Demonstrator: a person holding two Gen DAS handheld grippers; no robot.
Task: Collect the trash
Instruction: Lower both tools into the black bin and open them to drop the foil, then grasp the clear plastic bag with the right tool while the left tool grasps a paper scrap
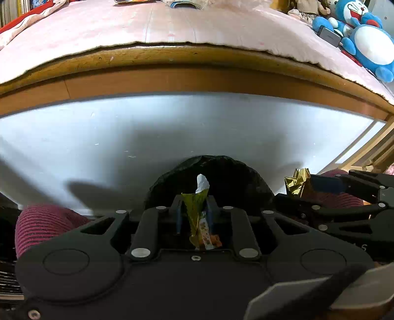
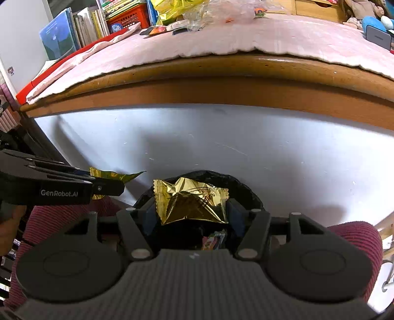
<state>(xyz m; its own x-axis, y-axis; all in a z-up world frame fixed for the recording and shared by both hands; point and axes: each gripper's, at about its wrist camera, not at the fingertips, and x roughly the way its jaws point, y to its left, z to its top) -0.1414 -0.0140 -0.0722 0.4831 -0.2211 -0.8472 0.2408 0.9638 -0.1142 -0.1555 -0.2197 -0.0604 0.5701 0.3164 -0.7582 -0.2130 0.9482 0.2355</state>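
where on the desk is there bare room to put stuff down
Free: the pink mat behind the wooden front edge. Crowded: the back left with wrappers and books, and the right corner with blue plush toys.

Left gripper (image 1: 194, 209): matt black plastic links with dull silver metal pins, blue pads inside.
Green wrapper (image 1: 197, 211): thin glossy film, creased, with a white torn tip.
Right gripper (image 2: 192, 211): matt black plastic — its body behind carries a fine ribbed texture.
Gold wrapper (image 2: 190, 203): mirror-bright metallic foil, crumpled, sharp creases catching light.
Bin bag (image 2: 246, 192): black plastic film, wrinkled, faintly shiny.
Tabletop (image 2: 221, 66): varnished wood edge, warm brown, smooth with small dark nicks.
Cover (image 1: 147, 27): pale pink cloth, soft and matt — ragged along its edge.
Front panel (image 1: 123, 128): white painted surface, semi-matt, scuffed.
Trousers (image 2: 354, 236): maroon ribbed cloth, like corduroy.
Plush toy (image 1: 367, 39): blue and white fuzzy fabric.
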